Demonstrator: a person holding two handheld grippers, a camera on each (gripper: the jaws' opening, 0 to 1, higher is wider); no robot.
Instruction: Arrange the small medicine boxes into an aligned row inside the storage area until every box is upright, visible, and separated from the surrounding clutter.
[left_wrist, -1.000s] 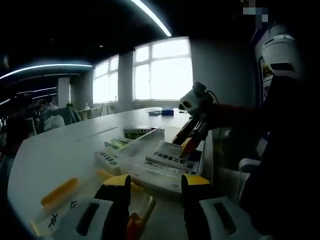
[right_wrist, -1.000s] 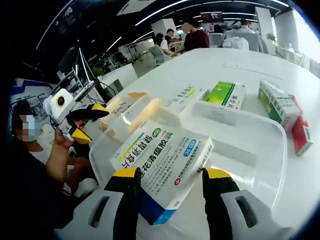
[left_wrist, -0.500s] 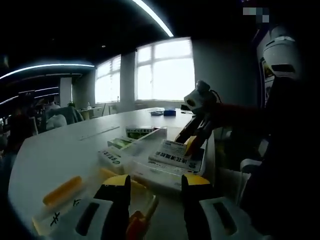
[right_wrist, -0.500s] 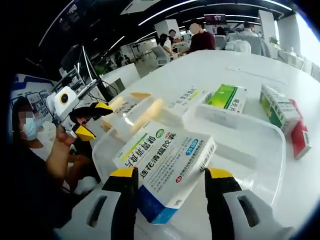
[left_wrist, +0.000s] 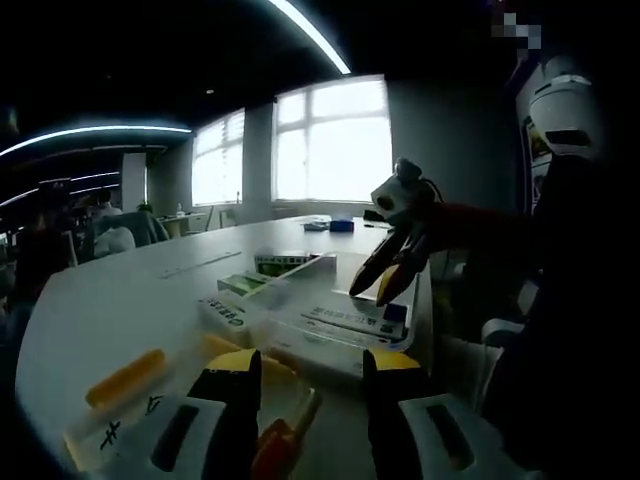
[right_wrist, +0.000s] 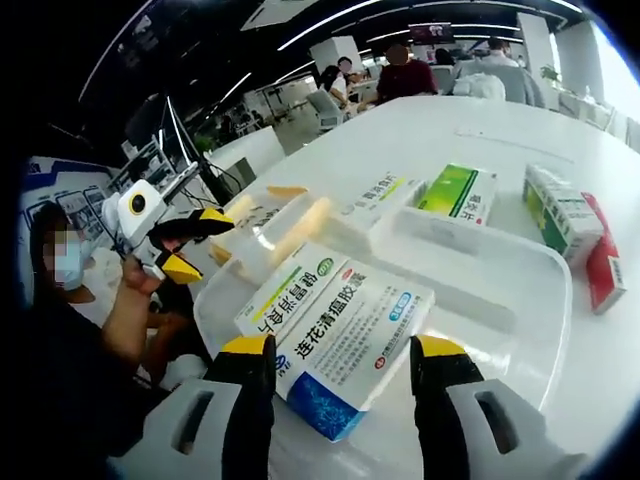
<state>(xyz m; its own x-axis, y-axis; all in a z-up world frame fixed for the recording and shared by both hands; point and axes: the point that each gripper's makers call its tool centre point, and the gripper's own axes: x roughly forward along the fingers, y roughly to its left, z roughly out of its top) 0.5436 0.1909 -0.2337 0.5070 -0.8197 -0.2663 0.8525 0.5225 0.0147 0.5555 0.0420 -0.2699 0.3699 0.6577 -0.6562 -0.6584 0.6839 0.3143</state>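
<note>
With both grippers' jaws apart and empty, one medicine box (right_wrist: 335, 345) lies flat in the clear tray (right_wrist: 540, 330); others (right_wrist: 455, 192) wait outside, unaligned.

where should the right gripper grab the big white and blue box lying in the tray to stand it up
Probably across its two long side edges near the blue end, coming from above and the near side. The big white and blue box lies flat, face up, in the clear tray, and the open right gripper already straddles that end.

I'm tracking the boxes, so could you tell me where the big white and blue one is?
In the right gripper view, the box lies flat in the clear tray, between the open right claw.
</note>
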